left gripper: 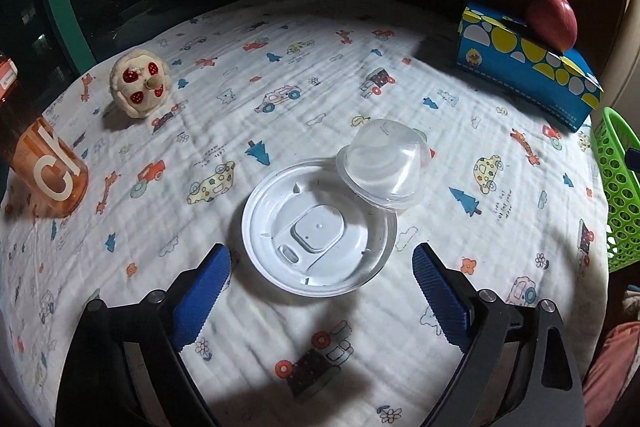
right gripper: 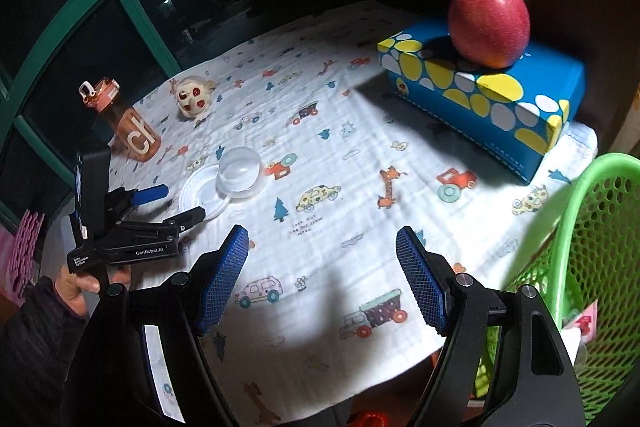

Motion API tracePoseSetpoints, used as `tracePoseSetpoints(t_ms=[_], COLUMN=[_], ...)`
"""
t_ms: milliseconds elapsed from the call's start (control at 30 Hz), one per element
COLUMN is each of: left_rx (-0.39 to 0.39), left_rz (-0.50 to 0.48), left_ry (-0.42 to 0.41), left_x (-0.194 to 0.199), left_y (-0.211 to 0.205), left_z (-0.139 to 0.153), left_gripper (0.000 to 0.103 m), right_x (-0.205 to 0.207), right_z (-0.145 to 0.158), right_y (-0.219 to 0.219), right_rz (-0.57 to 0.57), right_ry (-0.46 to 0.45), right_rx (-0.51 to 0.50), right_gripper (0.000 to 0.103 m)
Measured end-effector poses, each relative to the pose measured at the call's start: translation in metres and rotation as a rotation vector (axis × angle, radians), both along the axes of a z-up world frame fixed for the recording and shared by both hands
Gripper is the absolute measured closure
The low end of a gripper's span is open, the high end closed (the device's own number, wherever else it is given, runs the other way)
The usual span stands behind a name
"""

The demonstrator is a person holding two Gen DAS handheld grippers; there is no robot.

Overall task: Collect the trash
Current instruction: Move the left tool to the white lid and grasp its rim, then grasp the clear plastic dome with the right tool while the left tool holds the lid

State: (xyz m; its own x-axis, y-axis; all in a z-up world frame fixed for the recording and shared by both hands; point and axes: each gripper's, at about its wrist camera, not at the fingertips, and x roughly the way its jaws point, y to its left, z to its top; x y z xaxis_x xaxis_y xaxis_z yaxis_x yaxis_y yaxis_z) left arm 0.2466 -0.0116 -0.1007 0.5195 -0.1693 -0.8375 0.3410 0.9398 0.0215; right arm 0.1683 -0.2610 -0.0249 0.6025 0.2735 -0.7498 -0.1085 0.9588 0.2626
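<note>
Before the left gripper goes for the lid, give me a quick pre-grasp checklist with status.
1. left gripper open: ok.
2. white plastic lid lies between the fingers' line: ok.
3. Lid free to lift alone: not ok, clear plastic cup sits upside down on its far rim.
4. right gripper open, holding nothing: ok.
5. green basket at the table's right edge, within view: ok.
6. Space left in the basket: cannot tell.

"GenRobot.AI" on left tool [right gripper: 168,201]; "ch" on bottle [right gripper: 134,135]
</note>
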Motion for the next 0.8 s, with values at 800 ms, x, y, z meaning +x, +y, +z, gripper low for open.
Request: tracePoseSetpoints(t_ms=[800], left_rx=[0.013], left_rz=[-0.06], left_ry=[-0.014], left_x=[0.014], left_y=[0.003], left_z=[-0.021], left_gripper=[0.018], right_x=[0.062], right_z=[-0.038], right_y=[0.066], right_rz=[0.136], right_ry=[0.077], right_rx=[-0.024], right_gripper=[0.027])
